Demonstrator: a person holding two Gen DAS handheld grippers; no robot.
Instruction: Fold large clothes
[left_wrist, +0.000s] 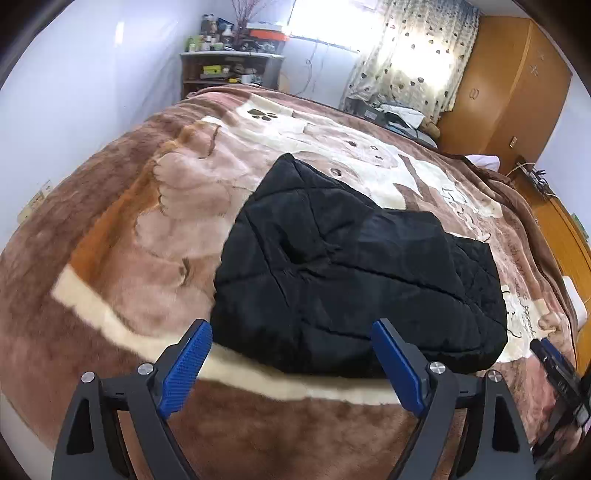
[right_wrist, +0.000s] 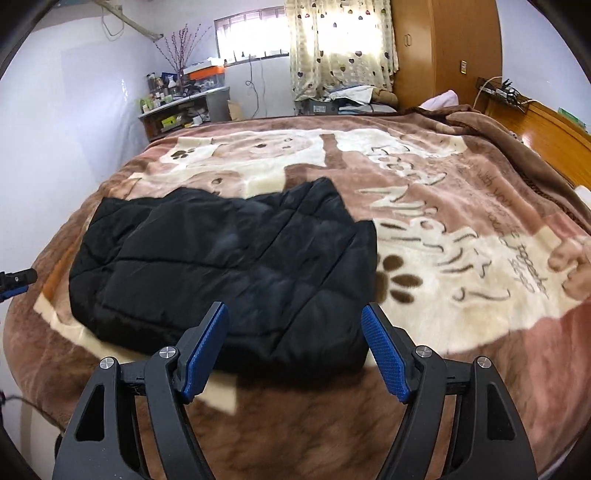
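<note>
A black quilted jacket (left_wrist: 354, 273) lies folded into a compact bundle on the brown patterned blanket (left_wrist: 122, 229) of the bed. It also shows in the right wrist view (right_wrist: 221, 266). My left gripper (left_wrist: 291, 328) is open and empty, hovering just in front of the jacket's near edge. My right gripper (right_wrist: 295, 314) is open and empty, above the jacket's near right corner. The right gripper shows at the right edge of the left wrist view (left_wrist: 557, 373). The left gripper shows at the left edge of the right wrist view (right_wrist: 14, 282).
The blanket (right_wrist: 461, 236) covers the whole bed. A cluttered shelf (left_wrist: 229, 66) stands by the far wall. A curtained window (right_wrist: 340, 48) and a wooden wardrobe (left_wrist: 509, 92) stand behind the bed. A wooden headboard (right_wrist: 554, 140) runs along the right.
</note>
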